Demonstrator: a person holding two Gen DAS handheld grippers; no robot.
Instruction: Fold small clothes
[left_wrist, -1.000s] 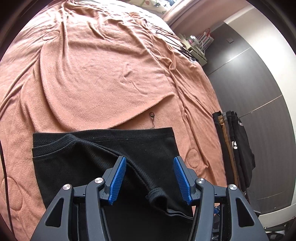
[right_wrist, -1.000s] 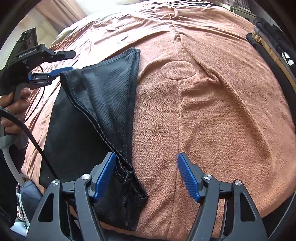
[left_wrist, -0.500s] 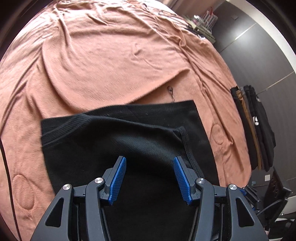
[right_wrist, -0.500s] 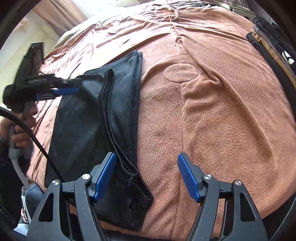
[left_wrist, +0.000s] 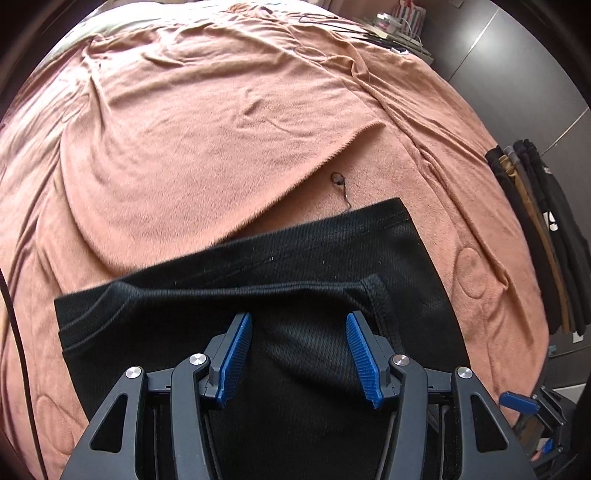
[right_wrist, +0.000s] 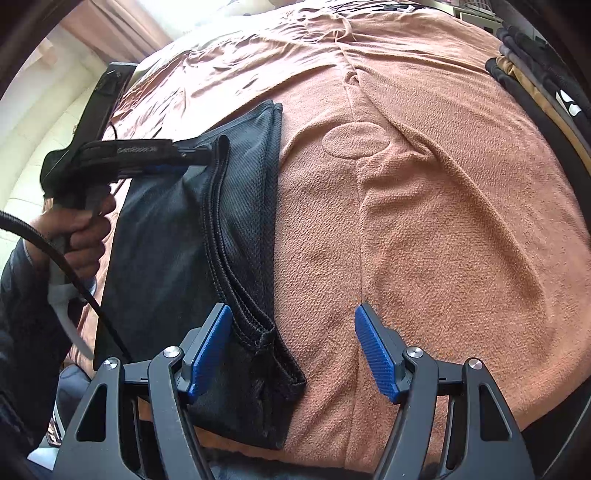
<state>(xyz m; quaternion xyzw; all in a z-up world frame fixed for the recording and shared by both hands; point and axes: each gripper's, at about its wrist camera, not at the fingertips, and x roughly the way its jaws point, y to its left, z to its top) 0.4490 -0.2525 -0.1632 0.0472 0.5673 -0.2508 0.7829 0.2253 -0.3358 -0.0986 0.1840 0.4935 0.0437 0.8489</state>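
A black mesh garment (left_wrist: 295, 258) lies folded on a salmon blanket (left_wrist: 184, 129). My left gripper (left_wrist: 299, 354) points steeply down over it, jaws apart, with the upper layer's ribbed hem (left_wrist: 373, 291) just ahead of the right pad. In the right wrist view the left gripper (right_wrist: 199, 158) sits at the raised far corner of that folded layer (right_wrist: 221, 147), held by a hand (right_wrist: 85, 229). My right gripper (right_wrist: 295, 350) is open low over the garment's near corner (right_wrist: 273, 354). Its left pad is beside the stitched hem and its right pad is over bare blanket (right_wrist: 443, 221).
A stack of folded dark and tan clothes (left_wrist: 535, 229) lies at the bed's right edge, also in the right wrist view (right_wrist: 546, 74). A small dark cord loop (left_wrist: 339, 181) rests on the blanket beyond the garment. A black cable (right_wrist: 74, 280) trails from the left gripper. Clutter sits past the bed's far end.
The left gripper has swung across and down over the garment, bringing the lifted layer with it; that layer now lies nearly flat. The right gripper has stayed put.
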